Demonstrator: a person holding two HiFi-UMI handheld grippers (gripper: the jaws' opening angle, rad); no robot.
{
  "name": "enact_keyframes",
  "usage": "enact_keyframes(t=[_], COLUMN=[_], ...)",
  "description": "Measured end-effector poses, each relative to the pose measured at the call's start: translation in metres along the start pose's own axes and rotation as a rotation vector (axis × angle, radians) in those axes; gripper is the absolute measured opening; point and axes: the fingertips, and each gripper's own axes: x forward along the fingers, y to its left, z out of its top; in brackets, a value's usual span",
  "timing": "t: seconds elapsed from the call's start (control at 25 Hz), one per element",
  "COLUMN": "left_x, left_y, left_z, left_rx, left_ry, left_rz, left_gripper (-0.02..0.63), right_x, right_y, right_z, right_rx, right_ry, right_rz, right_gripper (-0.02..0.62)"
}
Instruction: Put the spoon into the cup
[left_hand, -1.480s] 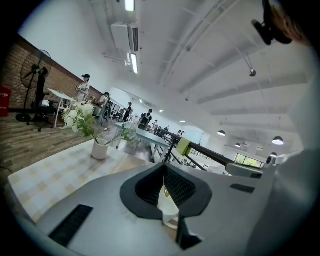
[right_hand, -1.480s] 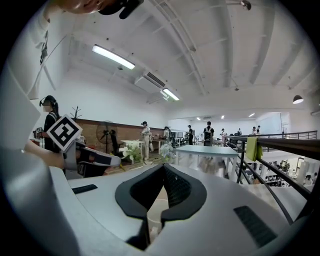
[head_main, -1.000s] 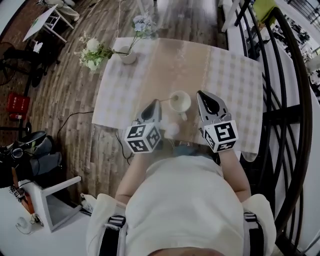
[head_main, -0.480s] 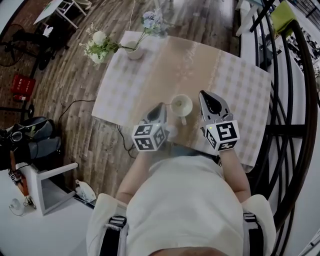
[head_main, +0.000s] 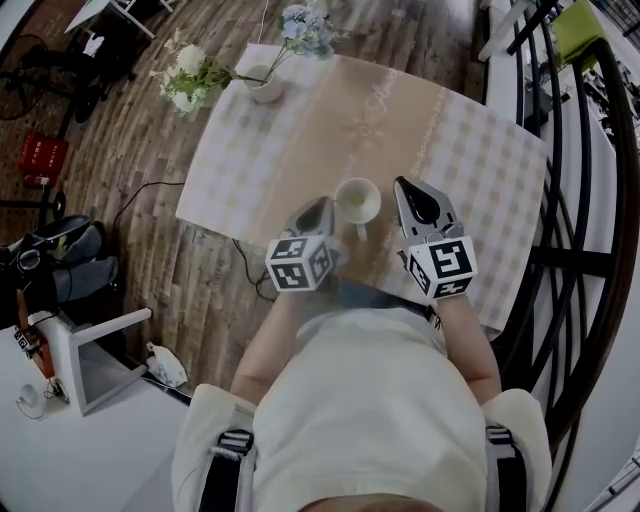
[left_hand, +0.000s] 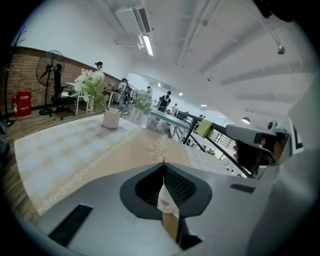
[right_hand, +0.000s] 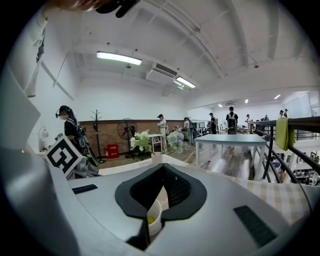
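Left gripper (left_hand: 163, 164): fingers pressed together at the tips. Nothing gripped that I can make out. Only a sliver of pale and tan surface shows through the dark window behind the tips.

Right gripper (right_hand: 162, 165): fingers likewise met at the tips, holding nothing. The cup (right_hand: 153, 218) shows through the slot behind and below them, with something yellow inside it.

Head view: both grippers are over the near edge of the table (head_main: 470, 150), which has a checked cloth and a beige strip down the middle. The white cup sits on that strip, between the two sets of fingers. It is just to the right of the left fingertips and just to the left of the right ones, touching neither. Its handle points back toward the person.

Spoon: not made out in any view. Whether the yellow in the cup belongs to it cannot be told.

A white vase (head_main: 263, 88) with flowers (head_main: 190, 85) is well beyond the left fingers, at the far left corner of the table.
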Motion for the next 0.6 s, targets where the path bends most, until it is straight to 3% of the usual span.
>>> enact_keyframes(t=[0.28,0.6], left_x=[0.008,0.015], left_y=[0.005,0.006], left_z=[-0.004,-0.009], left_rx=[-0.021,0.022], left_ry=[0.014,0.032], left_rz=[0.015,0.015], left_gripper=[0.006,0.011], right_x=[-0.006,-0.017], right_y=[-0.001,0.001], right_z=[-0.01,-0.015], right_rx=[0.012,0.025], right_ry=[0.022,0.023], right_rz=[-0.008,-0.057], right_gripper=[0.0,0.0])
